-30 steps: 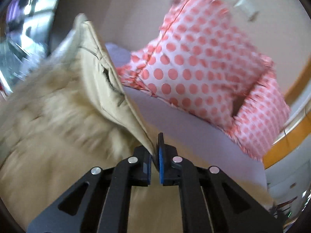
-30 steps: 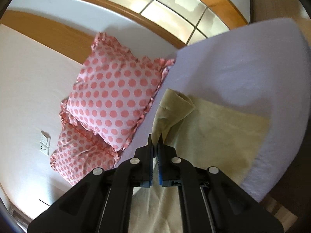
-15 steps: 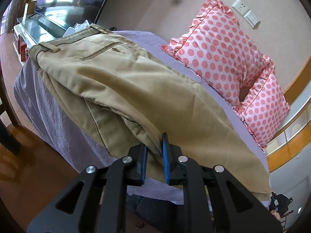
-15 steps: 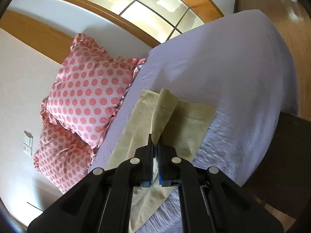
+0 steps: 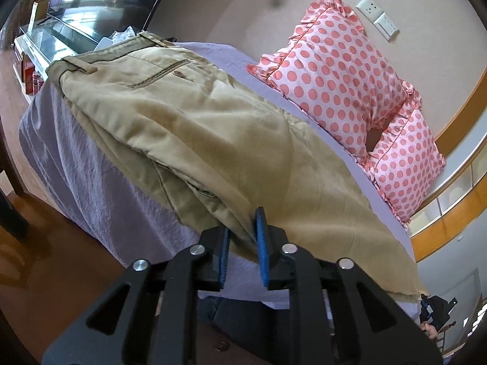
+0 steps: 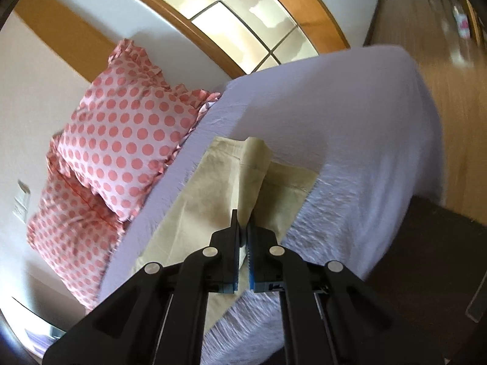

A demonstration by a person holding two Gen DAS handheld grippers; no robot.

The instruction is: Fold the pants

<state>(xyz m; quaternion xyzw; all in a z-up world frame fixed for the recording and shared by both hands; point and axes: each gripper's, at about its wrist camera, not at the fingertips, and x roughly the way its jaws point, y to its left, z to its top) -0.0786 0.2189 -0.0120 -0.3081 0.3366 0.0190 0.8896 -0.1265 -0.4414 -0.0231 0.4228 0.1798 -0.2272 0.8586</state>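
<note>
Khaki cloth fills most of what we see: the pants [image 5: 213, 127] lie folded lengthwise on the lavender-sheeted bed [image 5: 100, 188], waistband at the far end, legs running toward the polka-dot pillows [image 5: 344, 91]. Our left gripper [image 5: 242, 243] sits at the near edge of the thigh section with its blue pads apart; cloth lies in the gap but nothing is clamped, which reads to us as a release so the layer can settle. Our right gripper [image 6: 242, 243] is pinched shut on a ridge of the hem end, lifting it off the sheet, presumably to keep the legs taut and aligned. We judge the next fold would carry that hem toward the waistband. From the right wrist view the waistband is out of frame; from the left the hems are cut off, and the lower leg's edge under the top layer is hidden.
</note>
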